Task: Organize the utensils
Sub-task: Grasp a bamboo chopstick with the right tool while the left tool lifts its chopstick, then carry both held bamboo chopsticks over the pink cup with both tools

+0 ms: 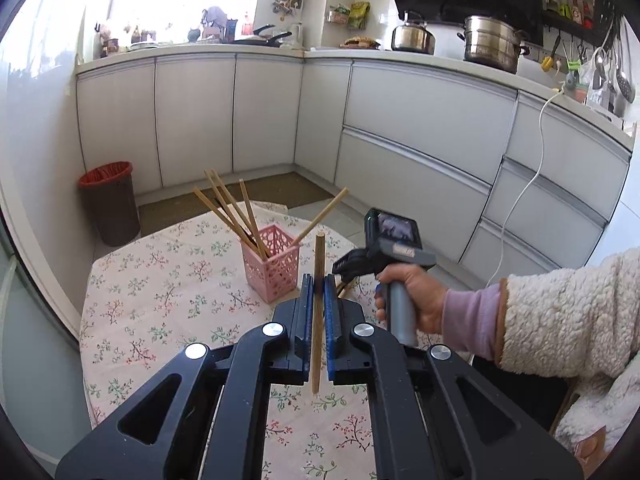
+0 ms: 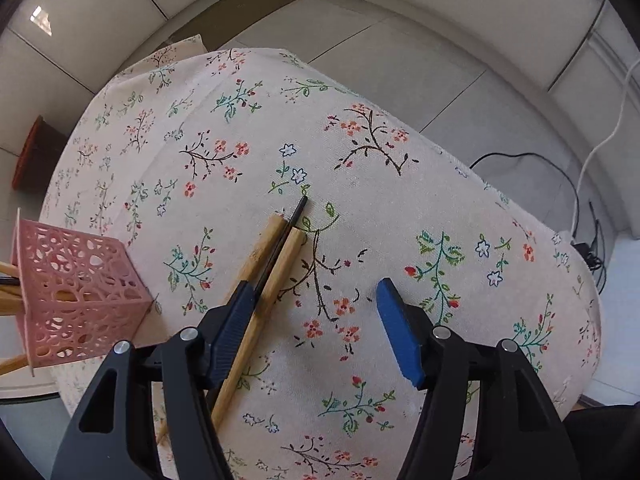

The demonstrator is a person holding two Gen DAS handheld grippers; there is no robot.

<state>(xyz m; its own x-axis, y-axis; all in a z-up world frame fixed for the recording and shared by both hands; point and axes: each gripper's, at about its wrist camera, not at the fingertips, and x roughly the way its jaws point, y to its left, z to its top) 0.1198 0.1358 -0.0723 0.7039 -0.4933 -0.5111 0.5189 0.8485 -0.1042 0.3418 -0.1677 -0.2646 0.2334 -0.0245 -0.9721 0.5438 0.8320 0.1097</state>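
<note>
left gripper (image 1: 319, 280) was clamped on one bamboo chopstick (image 1: 318, 264), held upright above the floral tablecloth (image 1: 160, 300), near the pink basket (image 1: 276, 268) holding several chopsticks. right gripper (image 2: 316, 300) stood apart, gripping nothing, its left finger over three loose chopsticks (image 2: 276, 256) lying on the cloth.
</note>
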